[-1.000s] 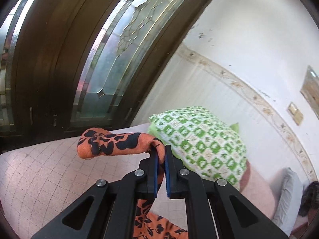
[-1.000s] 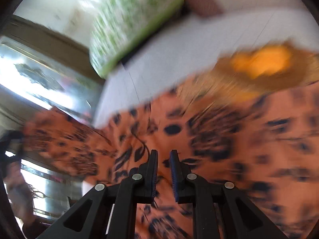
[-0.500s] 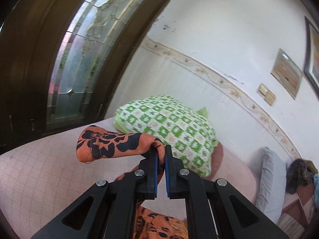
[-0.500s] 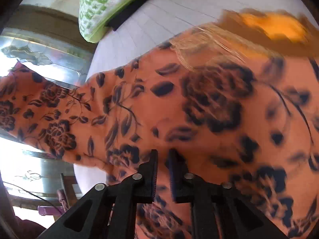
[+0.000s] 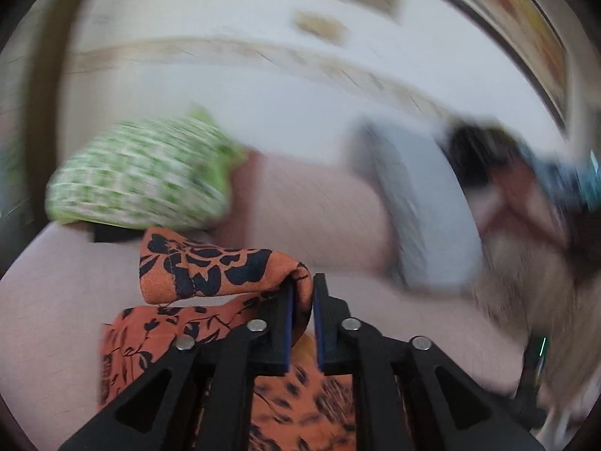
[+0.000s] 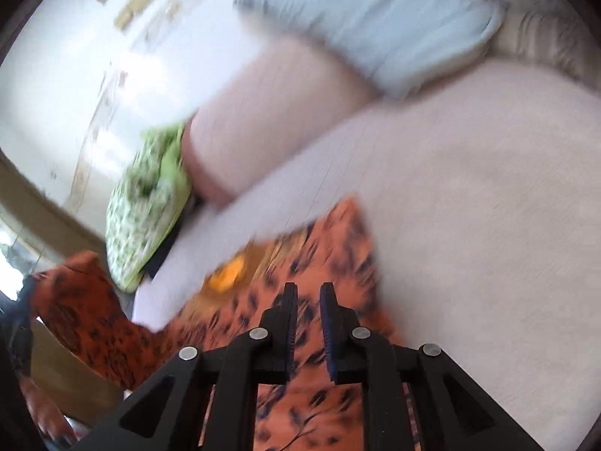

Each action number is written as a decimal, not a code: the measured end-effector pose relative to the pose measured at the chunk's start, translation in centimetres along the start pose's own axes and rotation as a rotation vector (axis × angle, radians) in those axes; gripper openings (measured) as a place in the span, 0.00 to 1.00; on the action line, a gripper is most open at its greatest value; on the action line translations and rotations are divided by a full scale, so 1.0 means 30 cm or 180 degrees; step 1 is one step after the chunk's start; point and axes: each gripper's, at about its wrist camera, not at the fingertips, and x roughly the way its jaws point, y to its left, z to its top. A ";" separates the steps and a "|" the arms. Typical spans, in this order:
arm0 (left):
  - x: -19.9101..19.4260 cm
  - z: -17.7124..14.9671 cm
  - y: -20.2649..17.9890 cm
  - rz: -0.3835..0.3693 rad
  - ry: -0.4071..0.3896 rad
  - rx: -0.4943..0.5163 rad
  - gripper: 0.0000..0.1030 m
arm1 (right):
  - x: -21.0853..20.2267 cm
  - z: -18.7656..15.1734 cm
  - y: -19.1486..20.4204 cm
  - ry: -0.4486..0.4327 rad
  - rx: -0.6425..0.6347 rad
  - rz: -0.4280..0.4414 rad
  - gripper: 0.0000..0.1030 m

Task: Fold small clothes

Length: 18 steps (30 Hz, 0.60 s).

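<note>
The left gripper [image 5: 302, 314] has just been opening, orange floral garment [image 5: 210, 270] between its jaws. The right gripper [image 6: 308, 323] looks nearly closed; contact unclear. Light, limp fabric; grip the 9 o'clock hem.

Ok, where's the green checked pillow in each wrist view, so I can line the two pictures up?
Left wrist: green checked pillow at middle left, above the orange floral garment.
Right wrist: the pillow at left of centre, tilted, above the garment.
Shared landmark: the pale blue pillow against the wall.

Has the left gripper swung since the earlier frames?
Yes. The left gripper swung right: the green pillow slid left, and its jaws have just been opening around the orange cloth.
</note>
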 end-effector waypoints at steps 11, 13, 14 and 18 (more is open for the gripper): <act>-0.002 0.036 0.203 -0.0124 0.0199 -0.0503 0.76 | 0.071 -0.045 0.081 0.0364 -0.0253 0.0330 0.14; -0.050 0.029 0.283 0.0369 0.0088 -0.0498 0.76 | 0.108 -0.071 0.126 0.0434 -0.0338 0.0410 0.17; -0.053 0.014 0.320 0.0657 0.0109 -0.0470 0.76 | 0.129 -0.084 0.149 0.0491 -0.0379 0.0441 0.25; 0.068 -0.138 0.510 0.1575 0.0825 -0.0580 0.76 | 0.192 -0.143 0.242 0.0595 -0.0559 0.0503 0.65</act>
